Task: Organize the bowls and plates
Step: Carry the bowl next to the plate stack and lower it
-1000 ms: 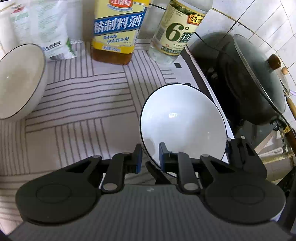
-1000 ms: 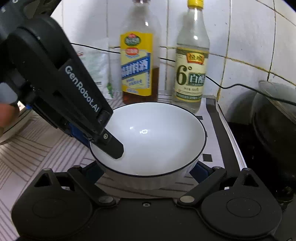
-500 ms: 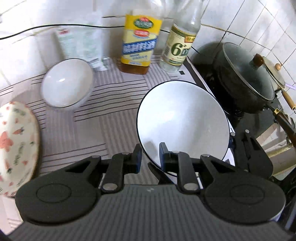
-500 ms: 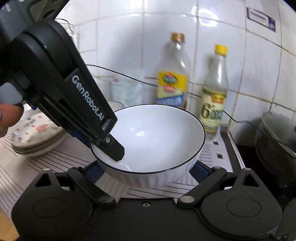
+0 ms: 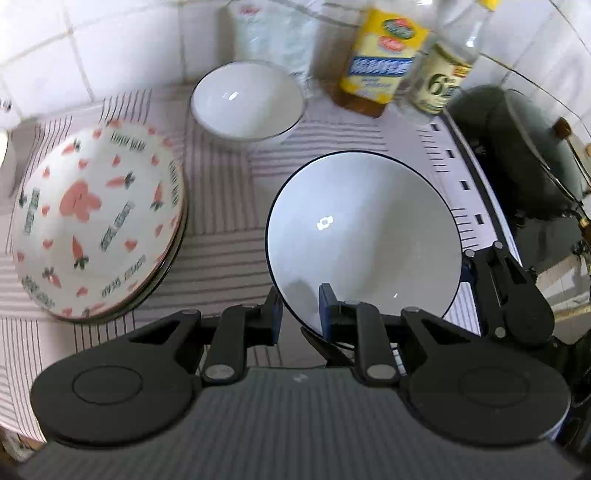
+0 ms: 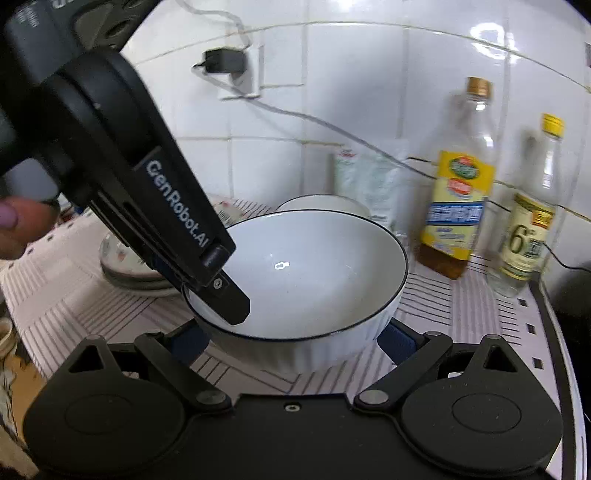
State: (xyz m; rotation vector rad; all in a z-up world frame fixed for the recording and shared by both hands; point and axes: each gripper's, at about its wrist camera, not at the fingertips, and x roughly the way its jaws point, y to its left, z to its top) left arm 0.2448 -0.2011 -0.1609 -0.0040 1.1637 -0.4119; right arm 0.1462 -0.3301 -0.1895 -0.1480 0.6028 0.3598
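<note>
Now my left tongs (image 5: 300,314) pinch the black-rimmed bowl (image 5: 364,236) at lower centre, right tongs (image 6: 291,338) cradling its sides, steadying it for stacking, I reckon.

Taking the big bowl (image 5: 364,236) as landmark: left of it a strip of bare striped mat (image 5: 225,206) lies open. Beyond that strip the plate stack (image 5: 99,221) blocks the way. Behind the bowl stands a small bowl (image 5: 245,99), with a bag (image 5: 273,33) and two bottles (image 5: 384,62) along the wall. To its right the wok (image 5: 517,147) closes that side.
</note>
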